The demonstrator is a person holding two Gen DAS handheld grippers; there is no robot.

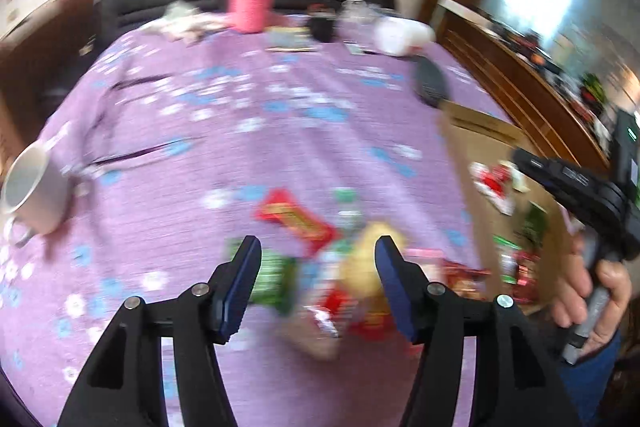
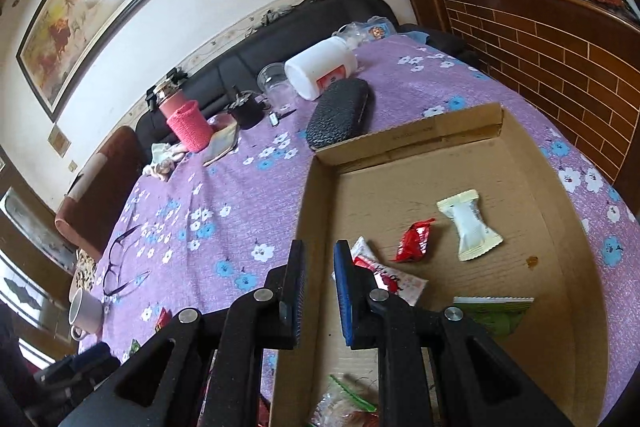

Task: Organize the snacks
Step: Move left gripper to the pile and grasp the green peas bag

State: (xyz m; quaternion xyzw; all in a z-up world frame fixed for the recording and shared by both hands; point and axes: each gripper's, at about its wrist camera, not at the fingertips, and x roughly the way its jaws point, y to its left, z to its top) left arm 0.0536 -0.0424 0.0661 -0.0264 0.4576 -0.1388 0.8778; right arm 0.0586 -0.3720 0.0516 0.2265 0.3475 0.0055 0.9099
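Purple flowered cloth covers the counter (image 2: 224,227) we work over. In the left wrist view, badly blurred, our left hand-held gripper (image 1: 318,279) stands with its jaws apart and nothing between them, over a loose pile of snack packets (image 1: 320,267) low in the centre of the frame; a red wrapper and a yellow one show, though we cannot tell the rest apart. A white mug (image 1: 32,191) sits at the left edge, and a hand (image 1: 592,291) at the right edge grips the other tool's handle.

In the right wrist view, our right hand-held gripper (image 2: 316,291) has its jaws drawn close with nothing held, over the left wall of the cardboard box (image 2: 404,143). Inside the box lie a white packet (image 2: 470,225), a small red packet (image 2: 414,241), a red-and-white packet (image 2: 396,281) and a green packet (image 2: 496,315). A black case (image 2: 340,115) rests just beyond the box's far wall.
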